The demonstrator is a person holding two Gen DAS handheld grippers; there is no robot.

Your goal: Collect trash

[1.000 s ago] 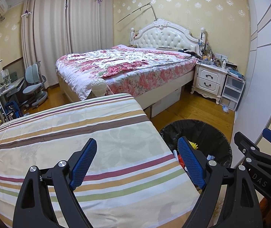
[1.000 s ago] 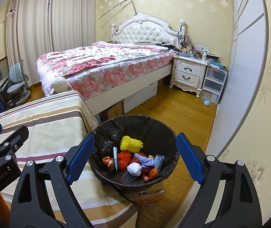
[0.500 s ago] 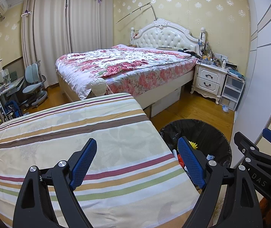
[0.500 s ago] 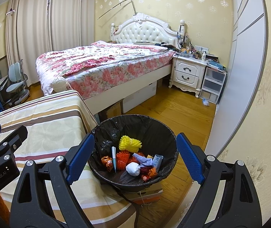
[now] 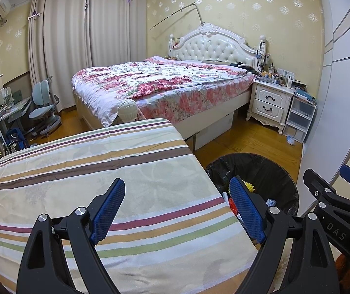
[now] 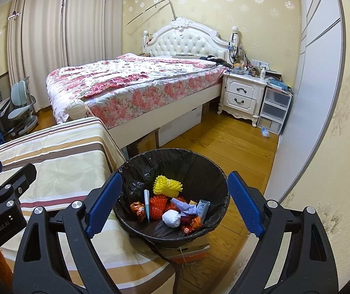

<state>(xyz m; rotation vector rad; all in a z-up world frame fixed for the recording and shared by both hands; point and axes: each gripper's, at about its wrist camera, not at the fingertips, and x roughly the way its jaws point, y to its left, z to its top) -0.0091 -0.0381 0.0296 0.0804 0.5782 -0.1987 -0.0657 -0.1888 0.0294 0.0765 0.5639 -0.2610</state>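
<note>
- My right hand-held gripper is spread wide and empty, hanging right above the trash bin, which sits on the floor just right of the striped bench.
- Trash in the bin: yellow foam net, white wad, a pen-like stick with its long axis running near-to-far.
- My left hand-held gripper is spread too, holding nothing, over the bench's near right corner.
- Bench top shows no trash, so I'd guess the job's basically done. The right hand is the nearer one to the bin.
</note>
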